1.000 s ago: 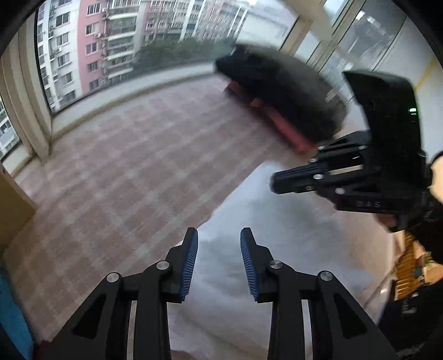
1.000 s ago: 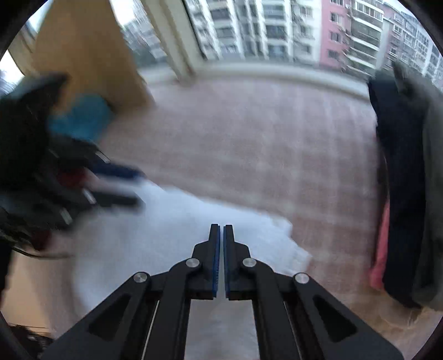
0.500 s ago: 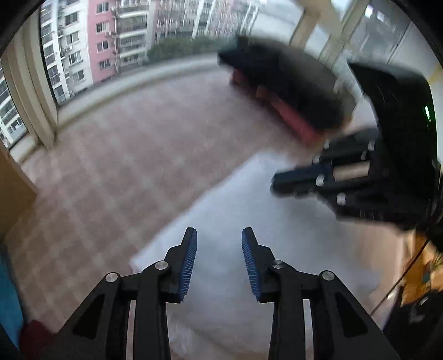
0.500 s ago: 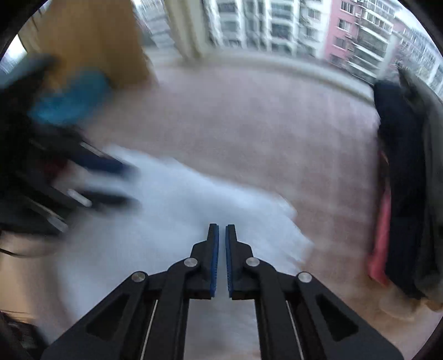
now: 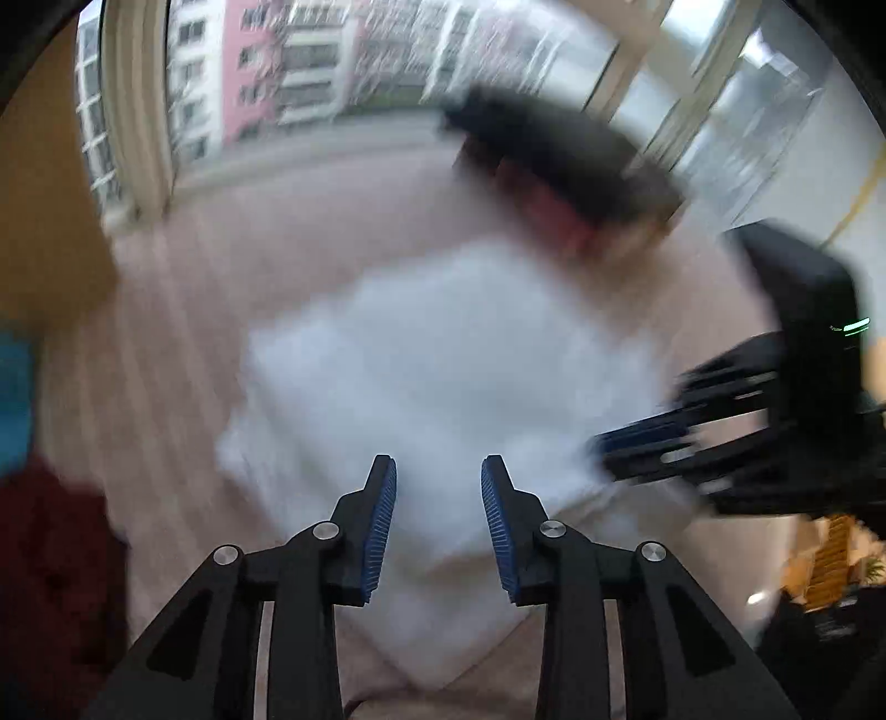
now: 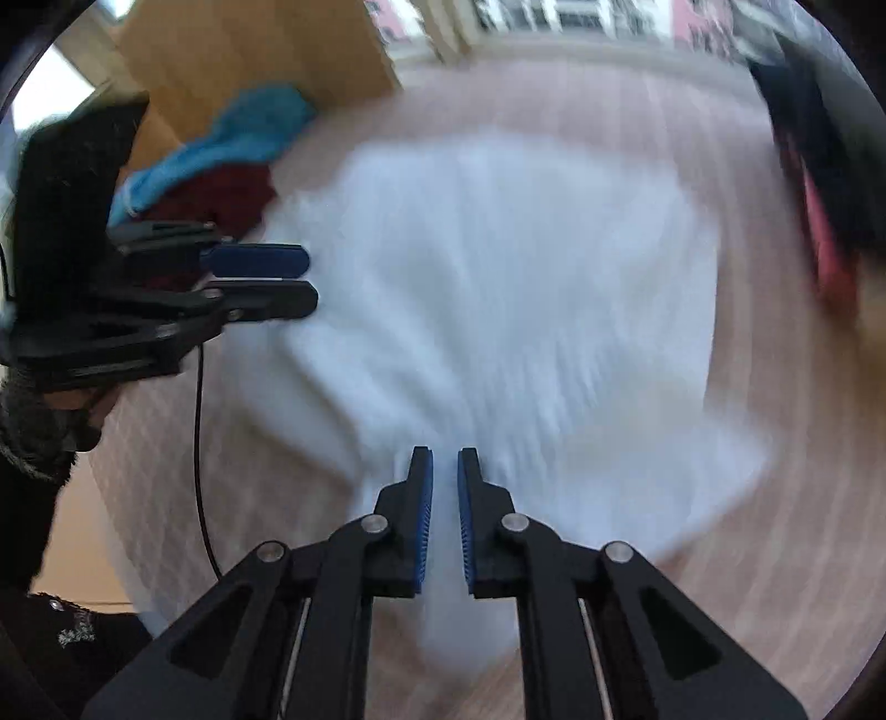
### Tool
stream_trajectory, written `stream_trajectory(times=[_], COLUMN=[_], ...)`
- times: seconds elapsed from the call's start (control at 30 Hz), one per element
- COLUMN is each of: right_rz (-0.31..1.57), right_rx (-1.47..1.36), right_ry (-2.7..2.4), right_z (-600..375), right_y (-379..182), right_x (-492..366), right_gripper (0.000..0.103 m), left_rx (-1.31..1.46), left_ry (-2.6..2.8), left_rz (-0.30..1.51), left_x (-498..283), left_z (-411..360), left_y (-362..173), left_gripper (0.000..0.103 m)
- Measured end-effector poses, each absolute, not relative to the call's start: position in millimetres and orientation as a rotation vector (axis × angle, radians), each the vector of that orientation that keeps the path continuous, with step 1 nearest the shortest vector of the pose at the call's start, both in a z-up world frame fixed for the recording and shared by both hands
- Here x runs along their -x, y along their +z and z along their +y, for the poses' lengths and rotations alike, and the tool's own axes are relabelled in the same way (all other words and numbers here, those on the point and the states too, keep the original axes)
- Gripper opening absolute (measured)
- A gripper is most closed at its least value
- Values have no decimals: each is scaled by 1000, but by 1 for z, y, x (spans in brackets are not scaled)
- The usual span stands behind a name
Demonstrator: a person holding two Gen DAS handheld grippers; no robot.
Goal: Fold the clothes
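**White garment lies spread on the checked cloth between two grippers**

The white garment (image 6: 498, 310) lies flat on the pale checked cover (image 6: 775, 581), blurred in both views. It looks partly folded: a roughly squared shape with soft creases, one corner pointing toward the camera in the left wrist view (image 5: 443, 360).

The left gripper (image 5: 437, 515) hangs over its near edge, jaws parted and opening, nothing pinched between the blue pads. The right gripper (image 6: 444, 509) has its jaws just cracked apart and opening; white fabric shows through the narrow gap, but whether the pads touch it I cannot tell.

A dark pile of clothes (image 5: 559, 155) with something red under it sits at the far side of the cover. A blue cloth (image 6: 221, 149) and a dark red one (image 6: 221, 194) lie beside a wooden panel (image 6: 249, 50). Windows behind show apartment blocks (image 5: 288, 66).
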State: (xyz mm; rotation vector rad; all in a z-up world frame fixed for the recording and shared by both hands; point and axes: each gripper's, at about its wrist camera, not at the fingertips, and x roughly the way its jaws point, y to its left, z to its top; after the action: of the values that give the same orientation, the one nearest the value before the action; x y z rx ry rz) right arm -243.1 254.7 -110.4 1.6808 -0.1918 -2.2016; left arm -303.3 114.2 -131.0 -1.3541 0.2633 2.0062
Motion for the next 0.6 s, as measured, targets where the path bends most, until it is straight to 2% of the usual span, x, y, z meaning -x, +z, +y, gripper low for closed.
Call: stream_trajectory(times=[0.1, 0.13, 0.17, 0.2, 0.23, 0.27, 0.33, 0.4, 0.5, 0.6], right_rz=[-248, -246, -250, -260, -274, -288, -322, -309, -273, -353], right_rx=[-1678, -1655, -1634, -1607, -1573, -1551, -1558, -1594, -1659, -1702], right_ry=[-2220, -2279, -2334, -2399, -2476, -2531, -2557, -2568, -2568, -2523], right_z=[276, 286, 293, 301, 310, 316, 321, 320, 323, 329], right_y=[-92, -82, -74, -66, -59, -54, -57, -65, -77, -88], right_x=[225, 223, 227, 232, 237, 240, 257, 275, 296, 305], right_gripper=[14, 26, 36, 56, 62, 62, 62, 62, 62, 62], left_rx=[1392, 1398, 1388, 1375, 1372, 1371, 1380, 1414, 1485, 1588], left_ry=[2077, 2102, 2151, 2186, 2212, 2237, 2264, 2278, 2282, 2225], left_rz=[195, 164, 119, 85, 52, 17, -36, -68, -127, -230], left_x=[293, 292, 290, 288, 288, 290, 296, 304, 322, 335], left_z=[92, 84, 74, 68, 63, 59, 55, 54, 57, 61], left_y=[-132, -126, -116, -108, -102, -95, -89, -86, -88, -96], left_gripper=[29, 29, 34, 39, 51, 57, 59, 65, 69, 70])
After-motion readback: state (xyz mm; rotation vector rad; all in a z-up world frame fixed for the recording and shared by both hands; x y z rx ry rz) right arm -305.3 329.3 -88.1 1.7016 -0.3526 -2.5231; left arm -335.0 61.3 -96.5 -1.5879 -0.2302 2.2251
